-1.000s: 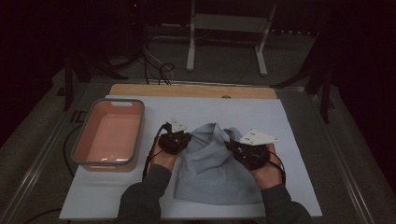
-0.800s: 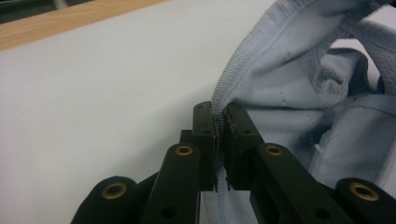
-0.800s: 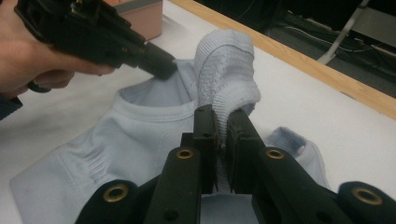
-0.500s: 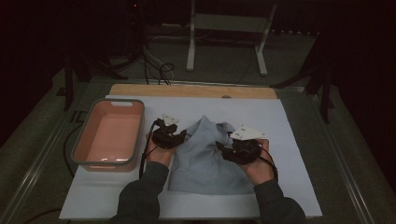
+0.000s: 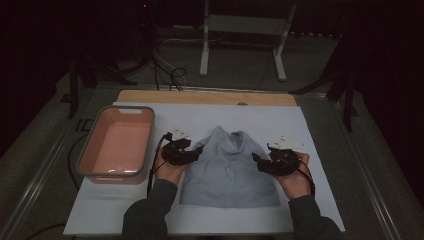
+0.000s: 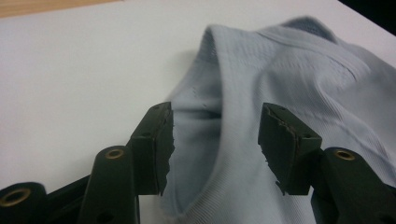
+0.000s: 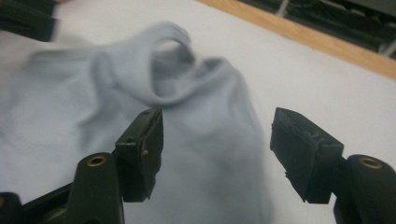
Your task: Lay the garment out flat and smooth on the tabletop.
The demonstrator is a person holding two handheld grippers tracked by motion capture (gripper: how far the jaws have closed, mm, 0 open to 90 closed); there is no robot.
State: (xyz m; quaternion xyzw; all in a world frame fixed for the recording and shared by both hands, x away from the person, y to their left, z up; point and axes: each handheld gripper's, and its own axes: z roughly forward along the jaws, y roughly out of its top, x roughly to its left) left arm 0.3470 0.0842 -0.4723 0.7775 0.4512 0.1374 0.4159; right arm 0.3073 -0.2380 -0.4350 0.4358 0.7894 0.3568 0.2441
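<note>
A pale blue-grey garment [image 5: 227, 172] lies spread on the white sheet, its top end rumpled into a fold. My left gripper [image 5: 198, 152] is at the garment's left edge and my right gripper [image 5: 256, 159] at its right edge, each pointing inward. In the left gripper view the jaws [image 6: 215, 140] stand apart with a raised edge of the garment [image 6: 299, 70] between them, the pads not pressing on it. In the right gripper view the jaws [image 7: 217, 140] stand wide over the garment [image 7: 93, 102], nothing gripped. Both pairs of jaws have just been opening.
An empty pink tub [image 5: 117, 147] with a grey rim stands at the left of the white sheet [image 5: 300, 125]. A wooden board [image 5: 205, 97] runs along the sheet's far edge. Beyond the table stand a metal frame [image 5: 240, 25] and cables.
Both grippers have let go of the garment, which was bunched up between them and now lies flatter. The right gripper has moved out to the right and lower; the left has barely shifted.
</note>
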